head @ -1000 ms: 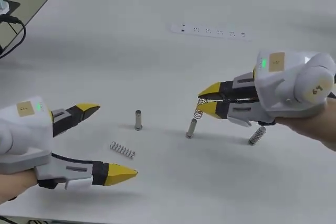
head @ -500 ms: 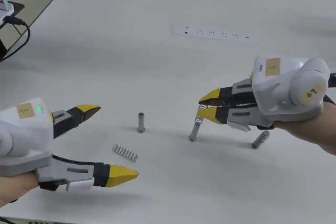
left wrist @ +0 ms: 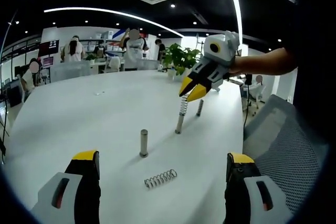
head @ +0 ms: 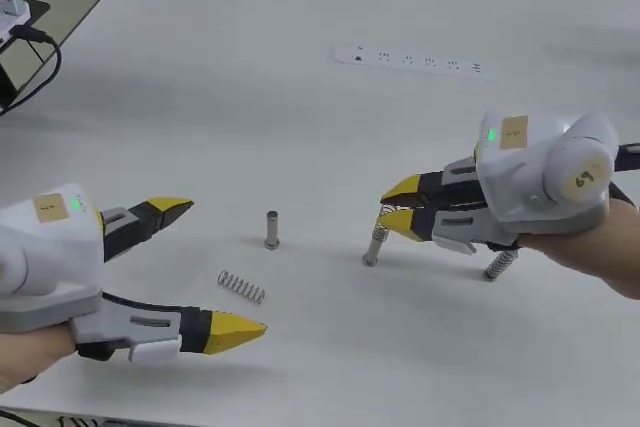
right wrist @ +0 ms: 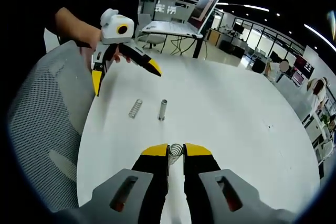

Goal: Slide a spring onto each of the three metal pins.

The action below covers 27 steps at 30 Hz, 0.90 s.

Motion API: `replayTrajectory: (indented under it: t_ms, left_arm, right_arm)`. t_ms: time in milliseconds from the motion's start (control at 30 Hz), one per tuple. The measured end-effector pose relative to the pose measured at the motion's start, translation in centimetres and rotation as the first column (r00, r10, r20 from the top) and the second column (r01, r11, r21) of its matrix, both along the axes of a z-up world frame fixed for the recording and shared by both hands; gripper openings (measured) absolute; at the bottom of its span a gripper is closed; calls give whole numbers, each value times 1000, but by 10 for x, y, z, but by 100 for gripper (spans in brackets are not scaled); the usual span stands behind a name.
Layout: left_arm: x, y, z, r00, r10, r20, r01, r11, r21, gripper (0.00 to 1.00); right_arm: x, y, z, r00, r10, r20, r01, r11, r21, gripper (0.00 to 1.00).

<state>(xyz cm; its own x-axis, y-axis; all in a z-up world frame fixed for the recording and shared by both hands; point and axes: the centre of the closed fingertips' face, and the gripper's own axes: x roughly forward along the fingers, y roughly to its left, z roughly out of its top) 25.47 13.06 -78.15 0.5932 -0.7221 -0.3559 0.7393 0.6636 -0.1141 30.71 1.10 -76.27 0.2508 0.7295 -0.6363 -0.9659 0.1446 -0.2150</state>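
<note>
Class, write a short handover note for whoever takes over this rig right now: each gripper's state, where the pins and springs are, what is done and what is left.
Left gripper: open, holding nothing, close to the loose spring, which lies near the bare pin.
Right gripper: shut on a held spring, whose lower end is at the top of the middle pin. That pin looks tilted.
Done: the right pin has its spring on.
Left: push the held spring down the middle pin, then slide the loose spring onto the bare pin.
</note>
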Motion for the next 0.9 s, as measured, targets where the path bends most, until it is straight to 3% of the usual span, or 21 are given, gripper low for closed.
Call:
replayTrajectory:
  t_ms: [767, 900]
  left_arm:
    - [1, 1, 0, 1000, 5, -1, -5, 1000, -8, 98]
    - [1, 1, -1, 1000, 2, -3, -2, 1000, -8, 98]
  right_arm:
    - [0, -2, -47, 999, -17, -50, 13, 998, -66, 7]
    - [1, -1, -50, 997, -32, -65, 29, 998, -48, 7]
